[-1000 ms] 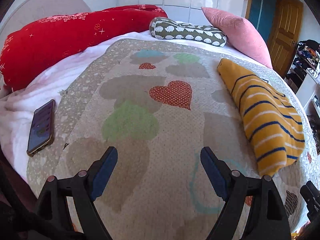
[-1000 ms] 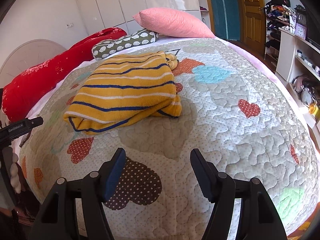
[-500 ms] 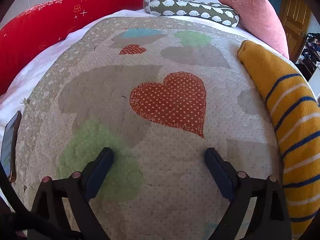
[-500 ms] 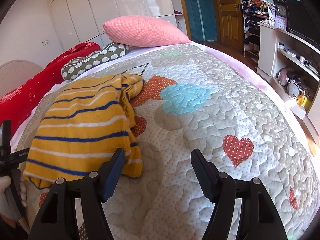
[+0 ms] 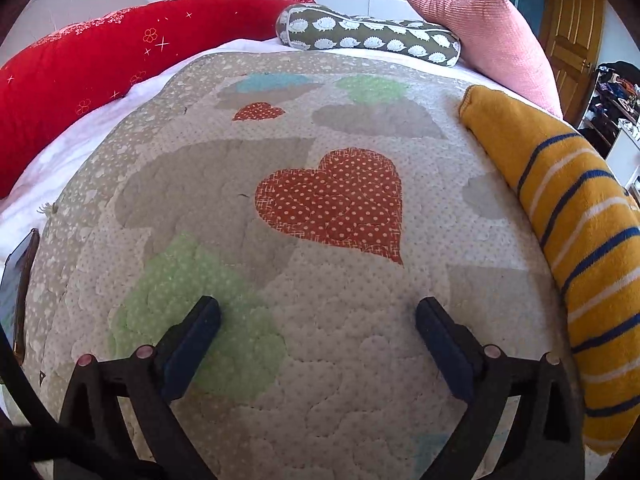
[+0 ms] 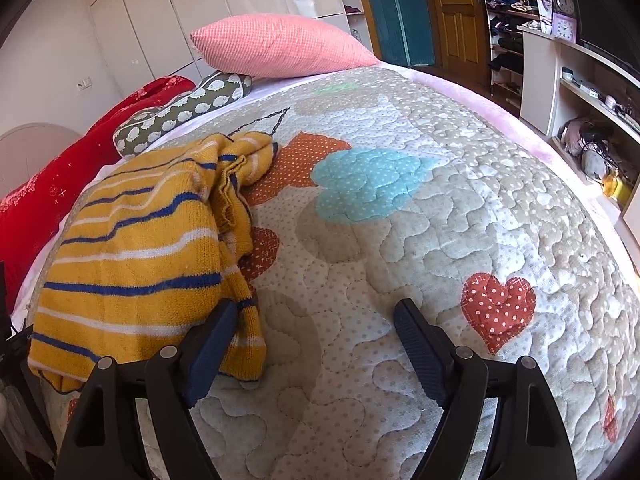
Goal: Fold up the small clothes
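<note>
On a bed, a quilted cover (image 5: 360,360) with patchwork hearts fills most of both views. Along its far edge lie a long red bolster (image 5: 100,60), a pink pillow (image 6: 280,48) and a grey-green roll cushion (image 5: 372,38) with white hedgehog shapes.

A folded yellow sweater (image 6: 140,264) with blue and white stripes lies on the cover. In the right wrist view it sits to the left, and the right gripper's (image 6: 312,328) left finger overlaps its near corner; whether it touches the knit is unclear. That gripper's jaws are opening, with only quilt between them.

In the left wrist view the sweater (image 5: 580,260) runs along the right edge, apart from the left gripper (image 5: 318,320). Its jaws are opening wide over bare quilt, holding nothing. A phone (image 5: 18,280) lies at the left edge.
</note>
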Action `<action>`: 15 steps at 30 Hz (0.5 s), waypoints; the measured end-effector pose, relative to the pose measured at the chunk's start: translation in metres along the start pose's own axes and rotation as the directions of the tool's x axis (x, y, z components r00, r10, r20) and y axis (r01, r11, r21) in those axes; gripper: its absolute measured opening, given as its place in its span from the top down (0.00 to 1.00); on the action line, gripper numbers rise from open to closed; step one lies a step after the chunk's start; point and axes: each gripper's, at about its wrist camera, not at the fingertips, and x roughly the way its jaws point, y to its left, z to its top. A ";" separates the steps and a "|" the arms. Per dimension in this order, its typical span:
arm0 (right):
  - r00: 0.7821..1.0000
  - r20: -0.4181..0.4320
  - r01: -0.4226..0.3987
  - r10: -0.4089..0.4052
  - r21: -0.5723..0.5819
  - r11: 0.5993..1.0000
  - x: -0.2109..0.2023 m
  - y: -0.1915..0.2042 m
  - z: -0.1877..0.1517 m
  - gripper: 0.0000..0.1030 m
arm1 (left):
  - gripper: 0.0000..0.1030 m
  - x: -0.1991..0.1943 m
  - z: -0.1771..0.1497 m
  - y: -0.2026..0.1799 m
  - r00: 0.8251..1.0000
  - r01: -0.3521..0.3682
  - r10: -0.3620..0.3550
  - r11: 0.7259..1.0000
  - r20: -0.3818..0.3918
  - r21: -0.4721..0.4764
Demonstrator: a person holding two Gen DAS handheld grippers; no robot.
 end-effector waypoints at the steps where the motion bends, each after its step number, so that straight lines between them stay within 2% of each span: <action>1: 1.000 0.000 -0.003 0.003 0.002 1.000 0.000 0.000 0.000 0.18 | 0.04 0.000 0.000 0.000 1.000 -0.001 0.001 1.000 0.000 0.001; 15: 1.000 0.004 -0.010 0.010 0.001 1.000 0.001 -0.001 -0.001 0.16 | 0.04 0.001 0.000 0.000 1.000 -0.002 0.002 1.000 0.000 0.001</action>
